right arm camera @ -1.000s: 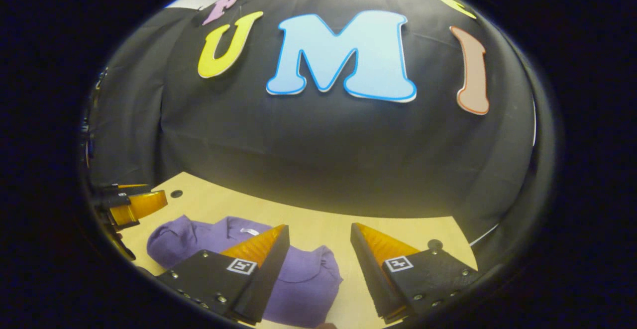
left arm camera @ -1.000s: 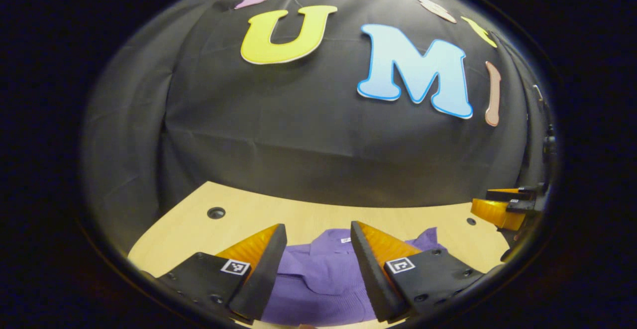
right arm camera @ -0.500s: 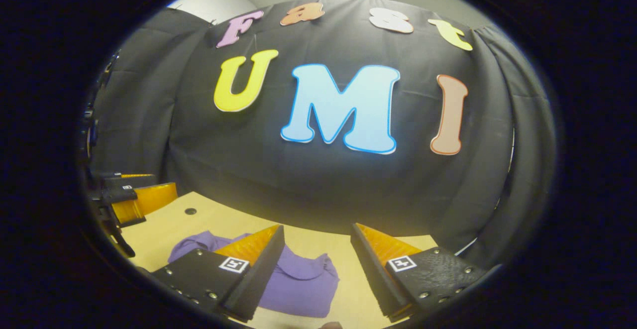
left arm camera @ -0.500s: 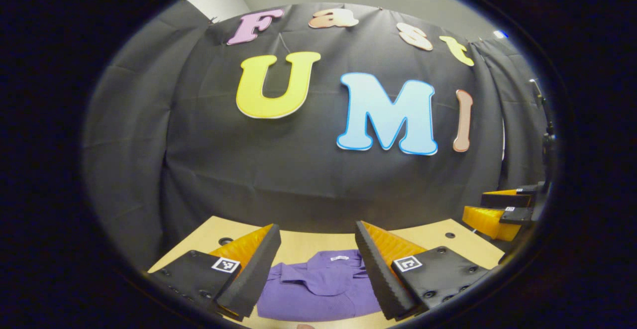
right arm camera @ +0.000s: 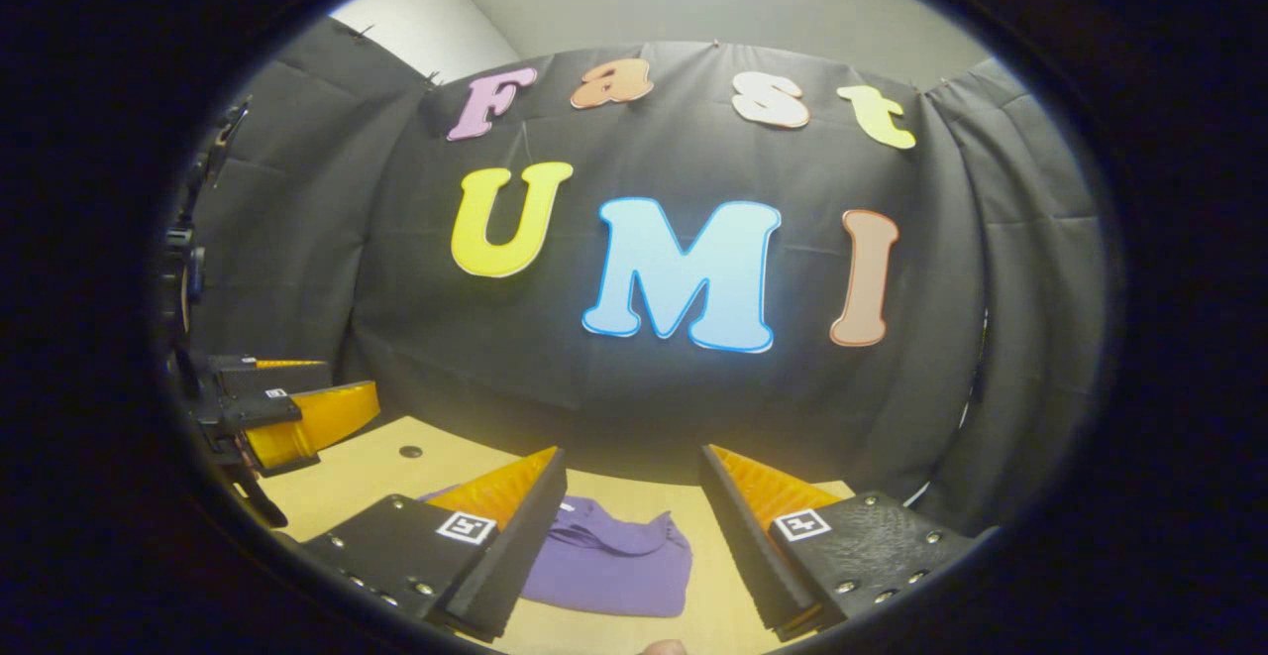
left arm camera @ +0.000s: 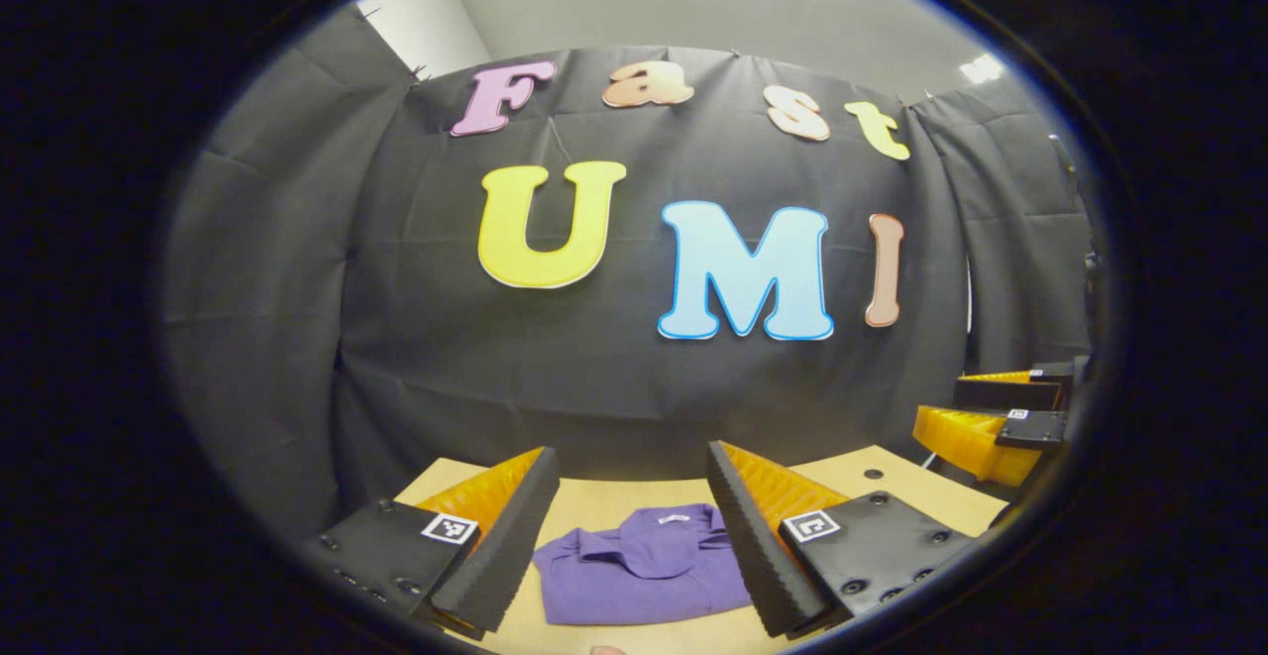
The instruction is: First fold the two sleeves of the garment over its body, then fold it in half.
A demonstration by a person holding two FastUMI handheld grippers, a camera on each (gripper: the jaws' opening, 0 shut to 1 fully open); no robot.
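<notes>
1. Below and ahead of both grippers, the shirt [left arm camera: 642, 576] lies on the table [left arm camera: 872, 482] as a compact folded packet, collar toward the wall.
2. Left gripper [left arm camera: 634, 536]: jaws spread wide, holding nothing, lifted clear of the cloth. The shirt sits straight between its fingers, so it looks the nearer of the two.
3. Right gripper [right arm camera: 634, 536]: also wide and empty. In its view the shirt [right arm camera: 609, 566] lies left of centre, partly behind its left finger.
4. Each gripper shows at the edge of the other's view — right one [left arm camera: 991, 417], left one [right arm camera: 287, 407] — both above the table, well apart from the shirt.
5. Judging by the squared shape, both folds seem done. The sleeves are tucked out of sight, so I cannot confirm how they lie; the near hem is cut off by the fingers.
</notes>
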